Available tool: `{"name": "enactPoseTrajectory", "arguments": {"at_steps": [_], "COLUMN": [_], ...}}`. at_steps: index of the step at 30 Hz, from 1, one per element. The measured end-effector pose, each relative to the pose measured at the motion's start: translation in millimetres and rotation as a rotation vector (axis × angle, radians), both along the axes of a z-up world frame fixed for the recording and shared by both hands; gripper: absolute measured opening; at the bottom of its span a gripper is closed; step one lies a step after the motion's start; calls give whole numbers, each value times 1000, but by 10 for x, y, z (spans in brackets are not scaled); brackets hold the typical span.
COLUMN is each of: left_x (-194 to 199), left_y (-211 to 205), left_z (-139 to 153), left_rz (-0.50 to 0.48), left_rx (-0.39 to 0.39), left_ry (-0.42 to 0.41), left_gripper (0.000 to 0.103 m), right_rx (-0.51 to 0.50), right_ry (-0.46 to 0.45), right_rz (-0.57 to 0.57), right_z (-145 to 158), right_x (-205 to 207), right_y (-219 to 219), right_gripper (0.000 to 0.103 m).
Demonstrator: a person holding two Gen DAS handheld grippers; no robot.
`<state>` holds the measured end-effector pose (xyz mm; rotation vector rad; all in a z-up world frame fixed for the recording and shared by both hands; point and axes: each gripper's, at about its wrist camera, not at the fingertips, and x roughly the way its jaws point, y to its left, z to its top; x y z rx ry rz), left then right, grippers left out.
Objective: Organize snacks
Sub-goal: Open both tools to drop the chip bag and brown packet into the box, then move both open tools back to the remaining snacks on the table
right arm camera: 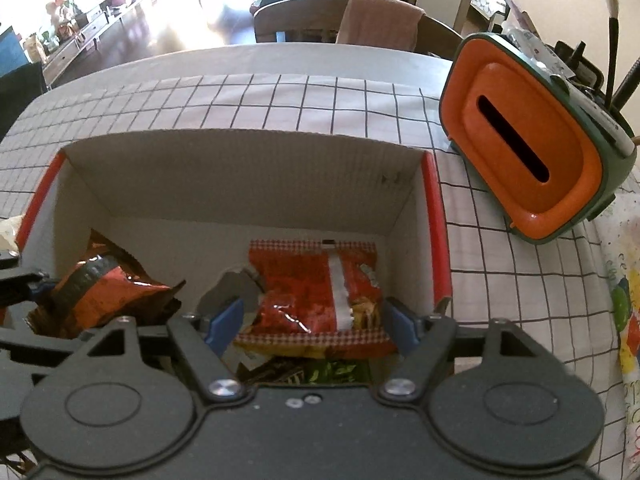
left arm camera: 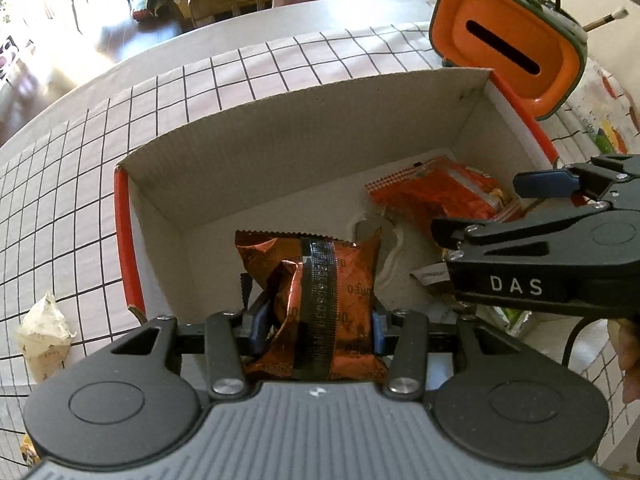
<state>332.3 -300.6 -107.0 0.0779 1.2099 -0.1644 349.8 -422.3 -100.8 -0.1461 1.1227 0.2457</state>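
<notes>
A crumpled brown-orange snack pack (left arm camera: 320,304) sits pinched in the left gripper (left arm camera: 316,330) over the cardboard box (left arm camera: 280,120). The right gripper (right arm camera: 312,326), angled down, stands spread around a red pack (right arm camera: 316,288).

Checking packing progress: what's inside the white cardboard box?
White cardboard box holds a brown Oreo packet, a red checked-edge snack bag and a green wrapper beneath; anything deeper is covered.

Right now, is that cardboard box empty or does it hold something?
Not empty. The box holds a red snack packet and a brown cookie packet.
</notes>
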Motion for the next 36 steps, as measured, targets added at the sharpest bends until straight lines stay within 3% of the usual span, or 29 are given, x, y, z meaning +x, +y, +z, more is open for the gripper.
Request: {"name": "enactPoseTrajectory", "arguments": {"at_steps": [11,21,28,32,36], "left_x": [-218,-515,-704,-831,-966], "left_y": [116,263,445,582,720], "left_z": [242,489,662,779,895], "left_rz": [-11,-25,-21,-24,-26], "left_rx": [-36,-66,-111,-123,-122], "left_ry": [-83,-173,-227,-272,-323], "left_gripper": [62,64,64,73,74], "right_rx": [47,112,156,187,225], "right_ry": [-42,-90,-153,-180,-212], "right_rz": [4,3,26,41,64], "right_z": [231,462,709,840,975], "right_x": [-189,-472,-675,-772,-903], "right_y": [-22,-61,43,137,266], "right_gripper": [86,99,101,102,103]}}
